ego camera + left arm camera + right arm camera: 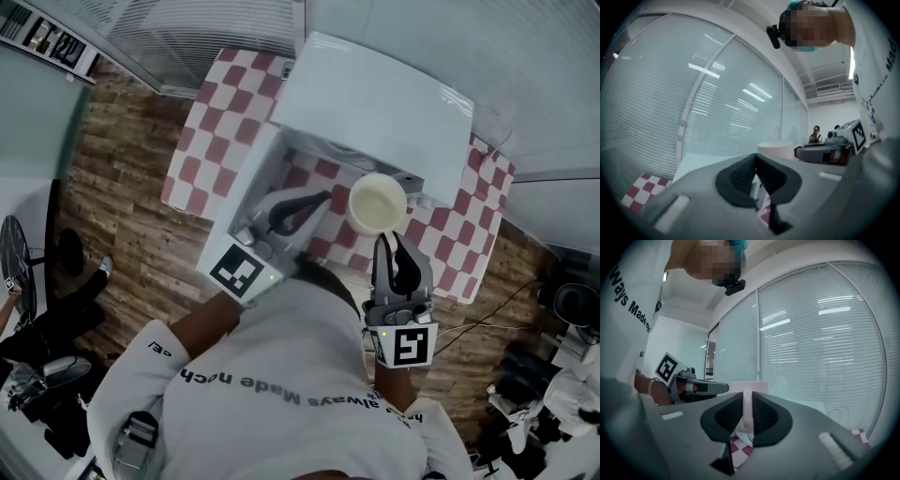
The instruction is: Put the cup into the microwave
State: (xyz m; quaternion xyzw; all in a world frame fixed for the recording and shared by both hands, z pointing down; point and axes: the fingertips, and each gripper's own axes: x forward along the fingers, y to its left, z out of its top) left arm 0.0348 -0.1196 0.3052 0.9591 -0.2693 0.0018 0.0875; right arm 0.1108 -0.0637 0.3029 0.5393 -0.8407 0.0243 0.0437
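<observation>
A white cup (378, 204) hangs in front of the white microwave (375, 103), mouth up and empty. My right gripper (384, 240) is shut on its handle; in the right gripper view the handle (747, 414) sits between the dark pads, below the cup body (748, 386). The microwave door (246, 183) stands swung out to the left. My left gripper (322, 198) is shut on nothing, just inside that door and left of the cup. In the left gripper view the jaws (756, 158) meet at the tips, with the cup (776, 150) and the right gripper (824, 153) beyond.
The microwave stands on a table with a red and white checked cloth (211, 131). Wooden floor (122, 187) lies to the left, with cables and gear at the right (553, 375). Windows with blinds (820, 343) are behind. A person (815, 135) stands far back.
</observation>
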